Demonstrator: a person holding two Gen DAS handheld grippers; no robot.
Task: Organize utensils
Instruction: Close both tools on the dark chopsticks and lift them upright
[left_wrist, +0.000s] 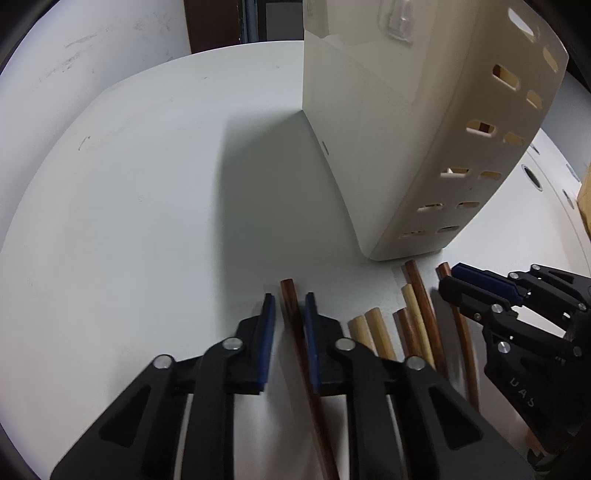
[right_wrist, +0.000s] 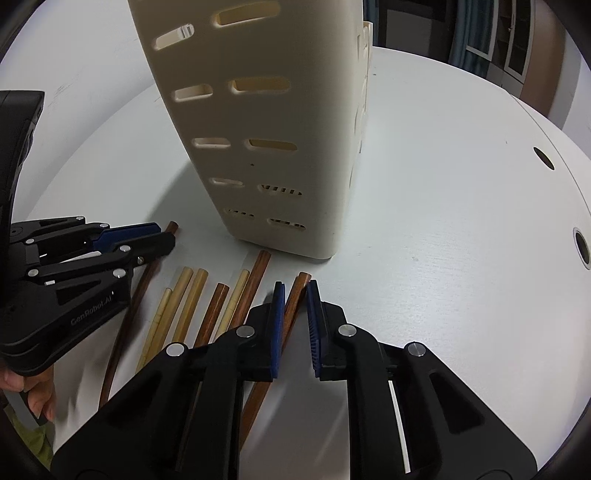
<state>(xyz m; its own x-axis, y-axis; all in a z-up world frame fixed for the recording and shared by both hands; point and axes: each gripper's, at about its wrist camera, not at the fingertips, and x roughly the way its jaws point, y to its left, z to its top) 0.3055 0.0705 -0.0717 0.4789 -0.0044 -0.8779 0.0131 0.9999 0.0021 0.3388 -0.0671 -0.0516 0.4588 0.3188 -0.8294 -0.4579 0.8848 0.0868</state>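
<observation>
Both views sit just behind their own gripper fingers, angled steeply down at a white table (left_wrist: 129, 206) from close range. The left wrist camera looks past the left gripper (left_wrist: 289, 306) toward the cream holder (left_wrist: 388, 147) at upper right. The right wrist camera looks past the right gripper (right_wrist: 295, 295) at the same holder, upper left. Both share the chopsticks (right_wrist: 192, 295), and each sees the other gripper at its edge.

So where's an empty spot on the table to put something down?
The white table is bare left of the cream holder, and again right of it up to the holes near the edge. It is crowded in front of the holder, where the chopsticks lie beside both hand-held grippers.
</observation>
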